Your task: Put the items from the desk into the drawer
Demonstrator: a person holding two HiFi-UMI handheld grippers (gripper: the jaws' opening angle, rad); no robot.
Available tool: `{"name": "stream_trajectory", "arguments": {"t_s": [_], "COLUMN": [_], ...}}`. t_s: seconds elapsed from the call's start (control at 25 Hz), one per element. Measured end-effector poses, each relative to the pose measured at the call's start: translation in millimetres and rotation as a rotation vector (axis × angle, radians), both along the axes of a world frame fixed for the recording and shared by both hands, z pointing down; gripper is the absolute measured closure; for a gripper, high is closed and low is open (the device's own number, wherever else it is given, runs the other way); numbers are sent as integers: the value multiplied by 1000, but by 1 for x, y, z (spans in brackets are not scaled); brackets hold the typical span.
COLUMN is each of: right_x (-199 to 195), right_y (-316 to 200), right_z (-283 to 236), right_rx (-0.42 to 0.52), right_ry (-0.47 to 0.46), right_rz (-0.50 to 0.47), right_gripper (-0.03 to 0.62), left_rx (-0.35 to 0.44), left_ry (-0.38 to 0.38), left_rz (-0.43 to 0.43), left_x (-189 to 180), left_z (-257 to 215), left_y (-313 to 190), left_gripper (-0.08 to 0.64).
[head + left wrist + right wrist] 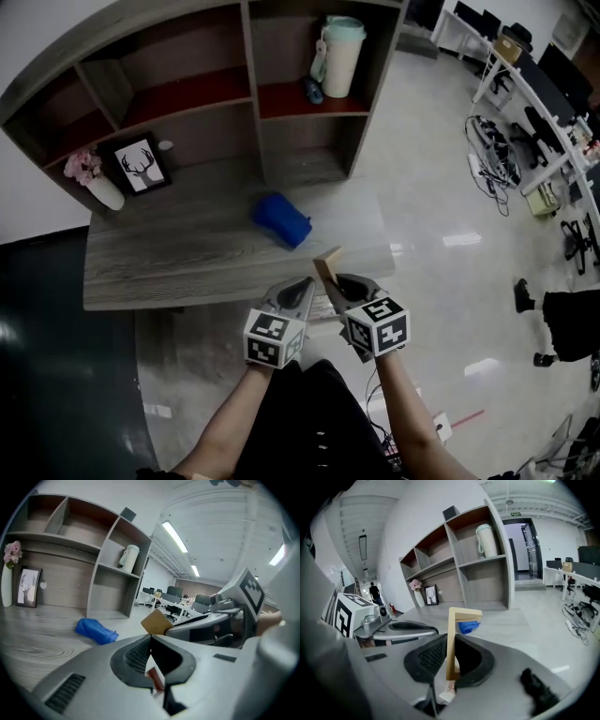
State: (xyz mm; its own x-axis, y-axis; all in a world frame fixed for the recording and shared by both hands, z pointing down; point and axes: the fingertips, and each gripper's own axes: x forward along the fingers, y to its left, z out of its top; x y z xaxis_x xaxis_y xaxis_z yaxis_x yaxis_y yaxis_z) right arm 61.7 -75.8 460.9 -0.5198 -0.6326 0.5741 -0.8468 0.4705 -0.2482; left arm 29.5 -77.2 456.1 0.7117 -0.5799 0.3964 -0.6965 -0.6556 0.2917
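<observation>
Block [466, 615], tan, clenched in right gripper [451, 638] fingers — left gripper [150, 637] fingers shut

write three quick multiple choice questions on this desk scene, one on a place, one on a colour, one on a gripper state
1. Where does the blue bundle lie?
A on a shelf
B on the desk
C on the floor

2. What colour are the flowers in the white vase?
A yellow
B blue
C pink

3. What is the state of the right gripper?
A shut on a tan piece
B open and empty
C shut on the blue bundle

Answers:
1 B: it rests on the grey wood top.
2 C: pink blooms stand above the vase's neck.
3 A: the right gripper view shows the jaws pinching the tan piece upright.
</observation>
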Motion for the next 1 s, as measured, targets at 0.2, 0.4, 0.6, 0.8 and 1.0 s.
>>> {"name": "stream_trajectory", "arguments": {"t_s": [0.2, 0.4, 0.6, 0.8, 1.0], "right_x": [34, 67, 82, 82, 71], "right_y": [15, 35, 51, 62, 65], "right_z": [3, 8, 15, 27, 41], "right_rx": [2, -20, -40, -62, -85], "right_ry": [5, 12, 2, -7, -19], "right_rz": [85, 164, 222, 231, 209], "right_gripper": [540, 540, 540, 540, 540], "left_rx": [-19, -27, -35, -47, -68], "left_ry": [6, 8, 6, -1, -16], "left_rz": [86, 166, 218, 231, 205], "left_x": [32, 62, 79, 83, 70], "left_z": [5, 7, 12, 21, 36], "left_y": [10, 22, 34, 43, 46], "left_gripper": [549, 549, 549, 549, 549]}}
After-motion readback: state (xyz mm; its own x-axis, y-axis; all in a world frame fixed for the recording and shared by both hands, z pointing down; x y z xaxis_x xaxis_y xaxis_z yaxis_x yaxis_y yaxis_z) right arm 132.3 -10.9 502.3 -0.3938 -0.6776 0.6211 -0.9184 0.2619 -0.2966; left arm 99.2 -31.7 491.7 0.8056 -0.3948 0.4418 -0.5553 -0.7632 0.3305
